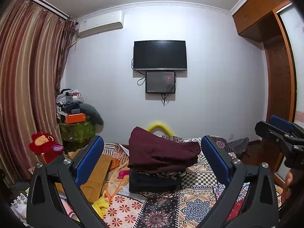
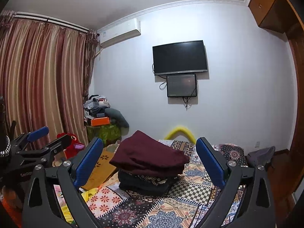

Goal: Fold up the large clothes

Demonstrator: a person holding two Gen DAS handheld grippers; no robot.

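A folded maroon garment (image 1: 161,152) (image 2: 148,155) lies on top of a stack of folded dark clothes (image 1: 153,182) (image 2: 142,182) on the patterned bedspread (image 1: 199,199) (image 2: 190,190). My left gripper (image 1: 152,138) is open wide, its blue pads (image 1: 89,161) on either side of the stack and short of it, touching nothing. My right gripper (image 2: 149,140) is also open, with nothing between its jaws. Each gripper shows in the other's view: the right gripper (image 1: 266,125) at the right edge, the left gripper (image 2: 55,134) at the left edge.
A cardboard sheet (image 1: 98,172) and yellow cloth lie left of the stack. A red plush toy (image 1: 44,146) and a cluttered pile (image 1: 76,114) stand by the curtain. A grey garment (image 1: 239,144) lies at the bed's far right. A TV (image 1: 159,55) hangs on the wall.
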